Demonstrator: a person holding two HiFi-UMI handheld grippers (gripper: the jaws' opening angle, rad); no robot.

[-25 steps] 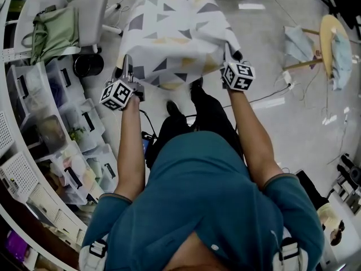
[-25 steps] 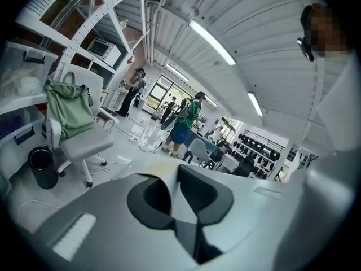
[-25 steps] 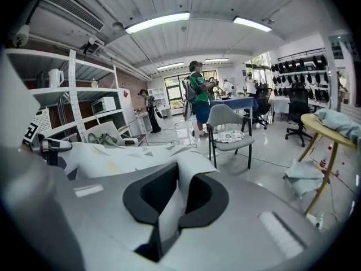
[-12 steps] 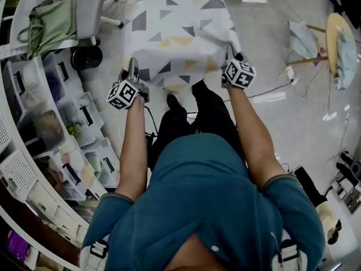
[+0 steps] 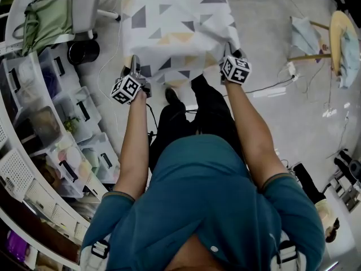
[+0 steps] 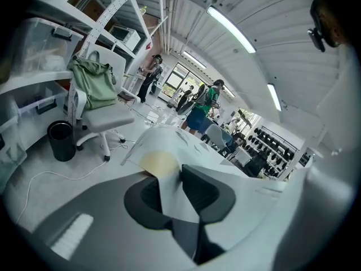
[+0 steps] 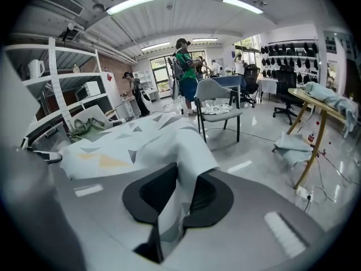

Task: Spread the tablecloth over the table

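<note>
Both grippers have come down lower, and the cloth [image 5: 175, 21] has come down with them. It lies spread over the desk, which is hidden under it, in front of the person. The left gripper [image 5: 134, 66] pinches the near left corner, and the right gripper [image 5: 237, 52] pinches the near right corner. Both pairs of jaws have just been opening a little, with cloth between them.
</note>
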